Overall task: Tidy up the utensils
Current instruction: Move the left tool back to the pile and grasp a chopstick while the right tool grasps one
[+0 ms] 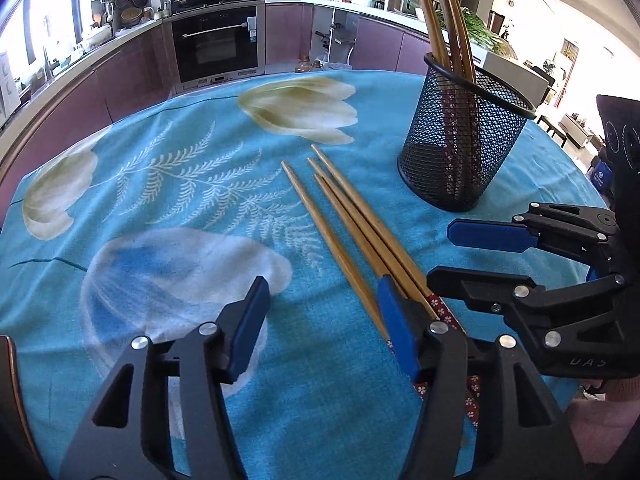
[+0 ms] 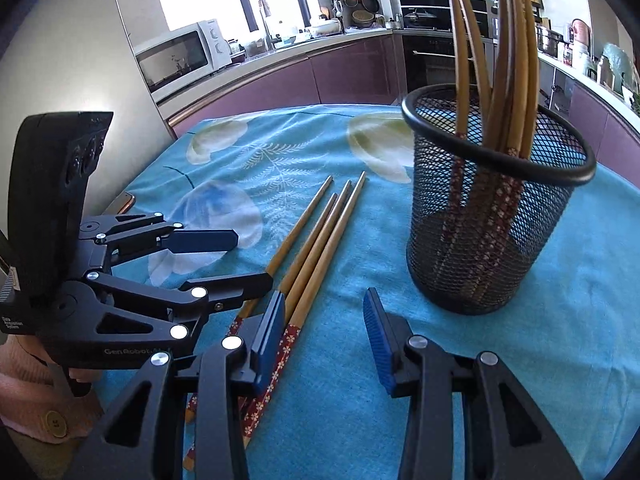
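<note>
Blue tablecloth (image 1: 200,208) bears mesh cup (image 1: 464,148) holding chopsticks (image 1: 448,32).

Blue floral tablecloth (image 1: 200,208), black mesh holder (image 1: 464,148)

Left gripper (image 1: 320,308) and right gripper (image 2: 324,316): black linkage frames, silver rivets, blue ribbed pads (image 2: 378,344); pink sleeve (image 2: 24,376) with button.

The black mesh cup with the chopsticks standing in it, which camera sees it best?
The right wrist view: the mesh cup stands close and large there, whole from rim to base, with the patterned ends of its chopsticks visible through the mesh. The left wrist view shows the cup whole too, but smaller and farther off.
</note>
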A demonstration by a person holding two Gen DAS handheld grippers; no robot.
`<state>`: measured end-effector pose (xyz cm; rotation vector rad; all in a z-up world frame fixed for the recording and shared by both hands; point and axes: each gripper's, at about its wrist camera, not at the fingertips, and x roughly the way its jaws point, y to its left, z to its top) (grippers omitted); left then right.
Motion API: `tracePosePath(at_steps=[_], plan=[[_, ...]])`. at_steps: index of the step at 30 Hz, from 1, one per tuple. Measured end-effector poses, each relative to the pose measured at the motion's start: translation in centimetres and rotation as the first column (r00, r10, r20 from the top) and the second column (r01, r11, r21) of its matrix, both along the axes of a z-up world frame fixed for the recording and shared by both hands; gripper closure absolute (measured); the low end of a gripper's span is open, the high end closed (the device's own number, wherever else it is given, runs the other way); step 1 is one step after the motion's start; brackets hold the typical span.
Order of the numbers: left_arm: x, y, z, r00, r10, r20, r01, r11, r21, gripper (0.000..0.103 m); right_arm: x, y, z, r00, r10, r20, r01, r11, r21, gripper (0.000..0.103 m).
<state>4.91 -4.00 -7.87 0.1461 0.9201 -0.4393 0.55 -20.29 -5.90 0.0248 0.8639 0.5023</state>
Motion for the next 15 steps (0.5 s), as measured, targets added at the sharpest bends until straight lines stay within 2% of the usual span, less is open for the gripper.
tracePosePath(at_steps=[5,10,12,15], plan=[[0.2,0.1,0.1,1.0,-0.013,-0.004,0.013,1.0,-0.006,0.06,0.3,1.0,-0.4,1.0,-0.003,-0.004,0.003,0.999,-0.052,0.071],[0.3,0.1,0.3,0.999,-0.031,-0.009,0.03,1.0,-0.001,0.072,0.3,0.9,-0.3,1.0,-0.017,-0.007,0.017,0.996,-0.091,0.072],[0.5,0.1,0.2,0.999,-0.032,-0.012,0.032,0.999,0.006,0.072,0.5,0.9,-0.4,1.0,-0.024,-0.016,0.022,0.994,-0.106,0.076],[0.9,-0.2,0.1,1.0,-0.026,-0.012,0.027,0.999,0.033,0.067,0.8,1.2,-0.6,0.999,-0.034,-0.012,0.032,0.99,-0.14,0.078]])
